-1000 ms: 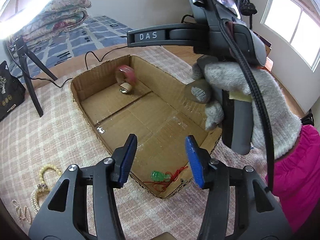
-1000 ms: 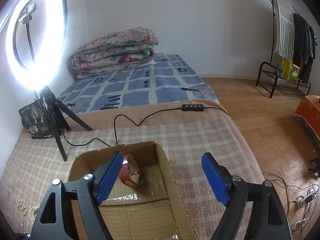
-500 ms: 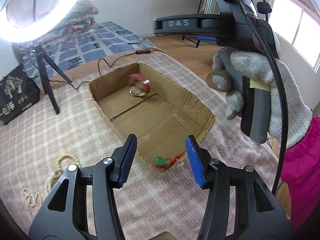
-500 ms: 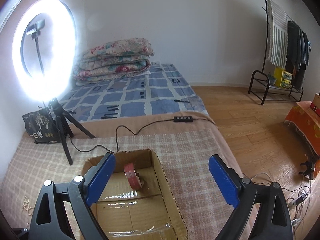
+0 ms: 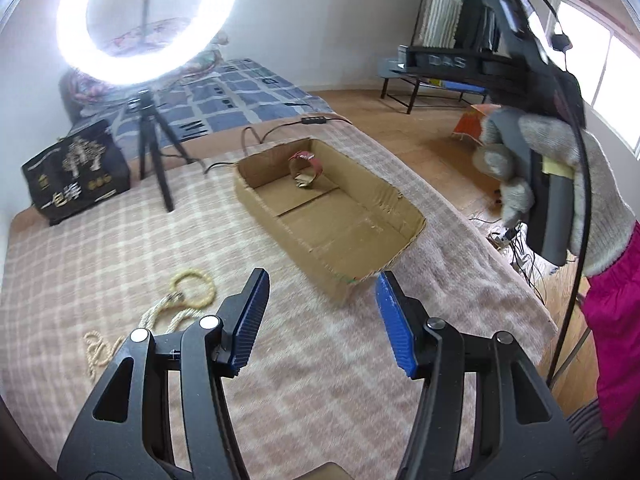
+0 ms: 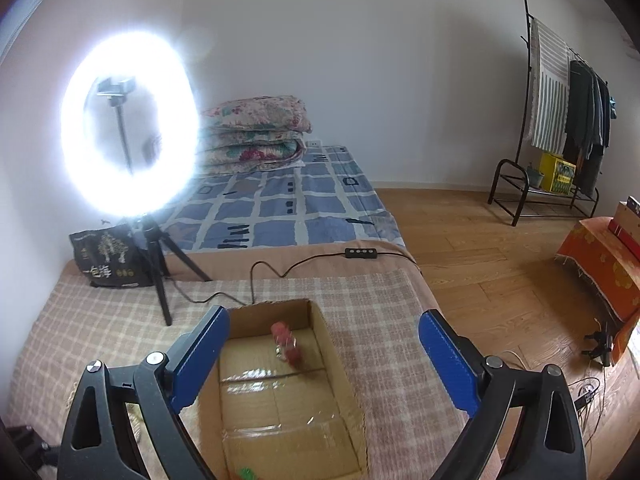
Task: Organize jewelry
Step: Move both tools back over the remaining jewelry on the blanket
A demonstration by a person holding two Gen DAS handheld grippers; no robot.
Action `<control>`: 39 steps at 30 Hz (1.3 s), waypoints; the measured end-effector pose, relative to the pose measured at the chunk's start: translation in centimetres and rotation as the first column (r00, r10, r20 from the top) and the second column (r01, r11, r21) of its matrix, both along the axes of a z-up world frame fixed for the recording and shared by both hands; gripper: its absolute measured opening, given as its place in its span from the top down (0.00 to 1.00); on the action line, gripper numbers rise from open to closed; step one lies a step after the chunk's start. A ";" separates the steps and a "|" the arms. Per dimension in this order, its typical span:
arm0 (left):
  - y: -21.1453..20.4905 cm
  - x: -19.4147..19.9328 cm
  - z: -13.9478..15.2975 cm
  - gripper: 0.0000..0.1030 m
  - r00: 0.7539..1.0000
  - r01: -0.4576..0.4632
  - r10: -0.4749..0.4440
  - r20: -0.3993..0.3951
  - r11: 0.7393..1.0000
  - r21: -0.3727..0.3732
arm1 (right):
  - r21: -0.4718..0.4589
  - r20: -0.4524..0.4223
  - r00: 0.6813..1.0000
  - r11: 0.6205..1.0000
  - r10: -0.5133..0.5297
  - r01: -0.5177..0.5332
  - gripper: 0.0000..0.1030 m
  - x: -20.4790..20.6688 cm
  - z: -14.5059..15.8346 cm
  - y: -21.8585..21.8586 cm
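- Both tongs are empty as I see them: the left tongs hang over the plaid blanket with their jaws spreading and nothing between the blue pads, and the right tongs stand released, wide apart, above the cardboard box.
- Jewelry is split between two spots. A red bracelet lies at the far end of the box floor; from the right wrist view it reads as a red blur.
- At the near end of the box I catch a small green piece with red thread, mostly cut off by the picture's edge.
- Outside the box, to its left on the blanket, lie a yellow bead bracelet and, touching it, a pale bead strand.
- From the left wrist view I see a hand in a grey knit glove gripping the handle of the right tool, up and to the right of the box, with a magenta sleeve below it.
- Beyond the box a lit ring light stands on a black tripod, with a dark printed bag just beside it.
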State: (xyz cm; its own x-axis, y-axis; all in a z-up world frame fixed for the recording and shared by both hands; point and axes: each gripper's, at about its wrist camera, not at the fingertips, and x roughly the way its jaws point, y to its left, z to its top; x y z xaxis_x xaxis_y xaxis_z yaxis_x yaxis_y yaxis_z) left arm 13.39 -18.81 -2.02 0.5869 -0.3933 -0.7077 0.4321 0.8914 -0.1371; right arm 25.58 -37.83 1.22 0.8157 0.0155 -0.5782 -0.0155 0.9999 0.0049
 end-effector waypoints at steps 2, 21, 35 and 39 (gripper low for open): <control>1.4 -0.6 0.2 0.45 1.000 -0.015 0.015 0.001 1.000 -0.001 | 0.011 -0.005 1.000 1.000 0.011 -0.011 0.06 -1.3 0.1 0.6; 20.9 -5.2 -0.2 0.45 0.958 -0.287 0.286 -0.023 0.957 -0.031 | 0.043 -0.038 0.976 0.976 0.215 -0.213 0.06 -12.1 -4.3 10.3; 24.3 -6.7 -6.9 0.45 0.946 -0.284 0.288 -0.150 0.958 0.048 | -0.026 -0.147 0.929 0.937 0.341 -0.348 0.07 -11.0 -10.9 16.9; 24.2 -6.8 -8.5 0.53 0.944 -0.261 0.270 -0.190 0.963 0.071 | 0.017 -0.229 0.909 0.936 0.347 -0.353 0.13 -8.9 -12.8 17.3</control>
State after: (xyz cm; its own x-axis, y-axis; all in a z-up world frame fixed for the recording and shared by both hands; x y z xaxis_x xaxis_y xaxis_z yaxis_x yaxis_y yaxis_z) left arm 6.56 5.39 -10.47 0.5138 -0.2075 -0.8324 0.1471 0.9773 -0.1528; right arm 16.70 -20.49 -11.58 0.6088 0.2596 -0.7496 -0.3657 0.9304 0.0252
